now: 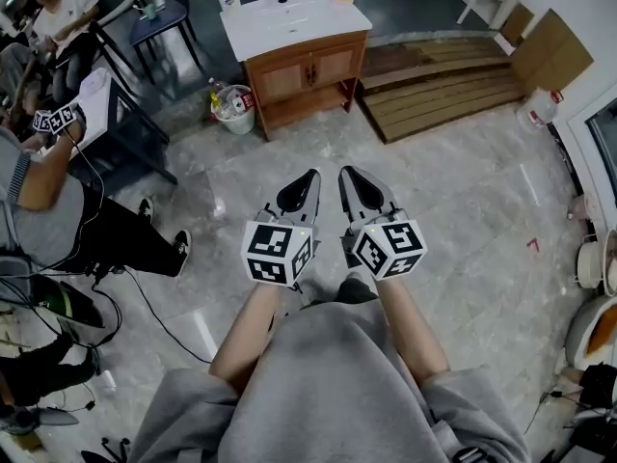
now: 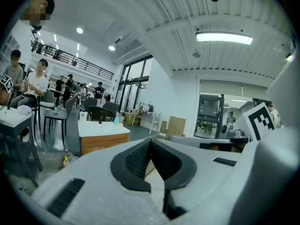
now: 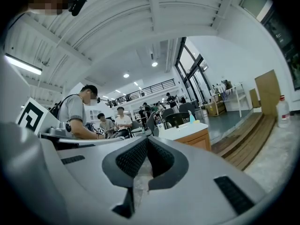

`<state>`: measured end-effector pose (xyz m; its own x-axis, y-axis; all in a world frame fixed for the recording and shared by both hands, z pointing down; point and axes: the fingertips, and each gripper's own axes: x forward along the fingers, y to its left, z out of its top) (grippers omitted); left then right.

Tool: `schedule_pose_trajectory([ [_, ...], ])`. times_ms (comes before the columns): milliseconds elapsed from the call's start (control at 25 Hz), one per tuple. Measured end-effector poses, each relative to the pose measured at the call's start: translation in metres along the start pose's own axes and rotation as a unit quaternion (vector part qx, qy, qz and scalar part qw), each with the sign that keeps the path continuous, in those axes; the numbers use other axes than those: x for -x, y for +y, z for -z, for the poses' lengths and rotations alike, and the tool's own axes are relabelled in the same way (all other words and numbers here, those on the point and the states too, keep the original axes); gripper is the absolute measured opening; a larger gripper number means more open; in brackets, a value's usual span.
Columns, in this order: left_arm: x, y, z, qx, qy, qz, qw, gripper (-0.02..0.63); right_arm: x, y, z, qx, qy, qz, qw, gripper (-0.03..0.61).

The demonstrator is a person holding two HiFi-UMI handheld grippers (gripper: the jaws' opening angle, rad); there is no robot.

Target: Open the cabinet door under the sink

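The sink cabinet (image 1: pixel 307 73) stands far ahead on the floor: brown wood, two small doors with knobs, and a white sink top (image 1: pixel 289 19). Both doors look closed. My left gripper (image 1: pixel 312 176) and right gripper (image 1: pixel 345 173) are held side by side above the marble floor, well short of the cabinet and pointing toward it. Each is shut with nothing between its jaws. In the left gripper view the cabinet (image 2: pixel 102 142) shows small at the left, beyond the closed left gripper (image 2: pixel 150 142). In the right gripper view the cabinet (image 3: pixel 196 138) sits to the right of the closed right gripper (image 3: pixel 146 140).
A white bucket (image 1: pixel 235 109) with bottles stands at the cabinet's left. A stack of wooden planks (image 1: pixel 439 85) lies at its right, with cardboard (image 1: pixel 549 51) and a water jug (image 1: pixel 538 106) beyond. A seated person (image 1: pixel 67 215) and cables (image 1: pixel 145 307) are at the left.
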<state>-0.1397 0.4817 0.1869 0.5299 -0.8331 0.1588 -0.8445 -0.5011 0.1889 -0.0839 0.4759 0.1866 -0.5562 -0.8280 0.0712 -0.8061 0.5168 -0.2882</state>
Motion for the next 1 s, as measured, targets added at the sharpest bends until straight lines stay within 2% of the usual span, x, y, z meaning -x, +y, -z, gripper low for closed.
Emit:
schedule_pose_trajectory([
  [440, -0.038, 0.013, 0.02, 0.014, 0.027, 0.016, 0.9994, 0.008, -0.023, -0.033, 0.02, -0.022, 0.019, 0.019, 0.999, 0.011],
  [1000, -0.14, 0.06, -0.001, 0.003, 0.048, -0.003, 0.9988, 0.008, -0.114, -0.104, 0.0, -0.047, 0.024, 0.002, 0.999, 0.011],
])
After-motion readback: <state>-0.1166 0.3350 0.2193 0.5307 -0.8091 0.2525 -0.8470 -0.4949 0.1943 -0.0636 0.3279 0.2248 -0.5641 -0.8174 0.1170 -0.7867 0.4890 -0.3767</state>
